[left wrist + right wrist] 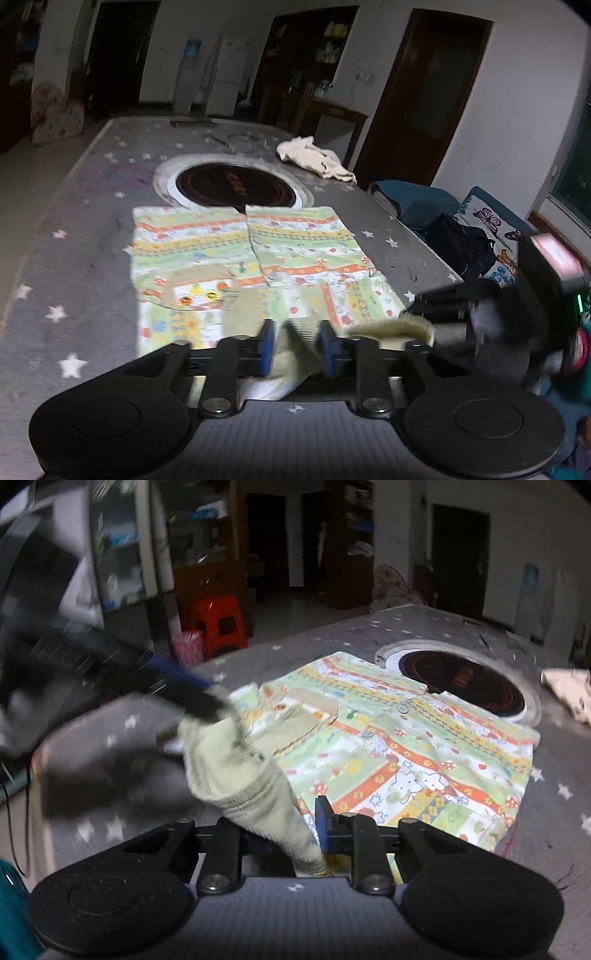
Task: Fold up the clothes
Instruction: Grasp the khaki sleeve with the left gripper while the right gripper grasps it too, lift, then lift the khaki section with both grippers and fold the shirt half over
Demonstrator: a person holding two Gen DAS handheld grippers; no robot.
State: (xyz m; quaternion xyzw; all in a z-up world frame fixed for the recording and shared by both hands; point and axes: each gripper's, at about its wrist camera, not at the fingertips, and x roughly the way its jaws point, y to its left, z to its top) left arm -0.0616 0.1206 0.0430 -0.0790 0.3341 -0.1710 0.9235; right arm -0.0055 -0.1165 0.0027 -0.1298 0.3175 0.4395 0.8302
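On the grey star-printed table cover (74, 258), near its front edge, lies the task's thing: a small patterned shirt (258, 254) in green, orange and yellow bands, spread flat with its buttoned front up and its two halves meeting at a centre placket. Its far hem touches the rim of a round dark inset (236, 184) sunk into the table; orange lettering on that disc is visible but too blurred to read. The shirt's ribbed olive cuff (255, 794) is drawn off the cloth toward the cameras, presumably so that the sleeve can be carried across the body as a first fold.

Left gripper (297, 349): blue pads part-closed, with the olive rib lying between them; whether the pads actually press on it cannot be told from the left wrist view. Right gripper (295, 830): jaws narrowed on the lower end of the same ribbed cuff, which runs up and away to the tip of the other gripper at upper left of the right wrist view. Holding the sleeve at two points likely keeps it taut and straight during the fold.

Farther out, a crumpled cream garment (317, 157) waits at the far right of the table, well apart from the shirt. A red stool (219, 624) stands on the floor beyond. No brand or label on the shirt is legible.
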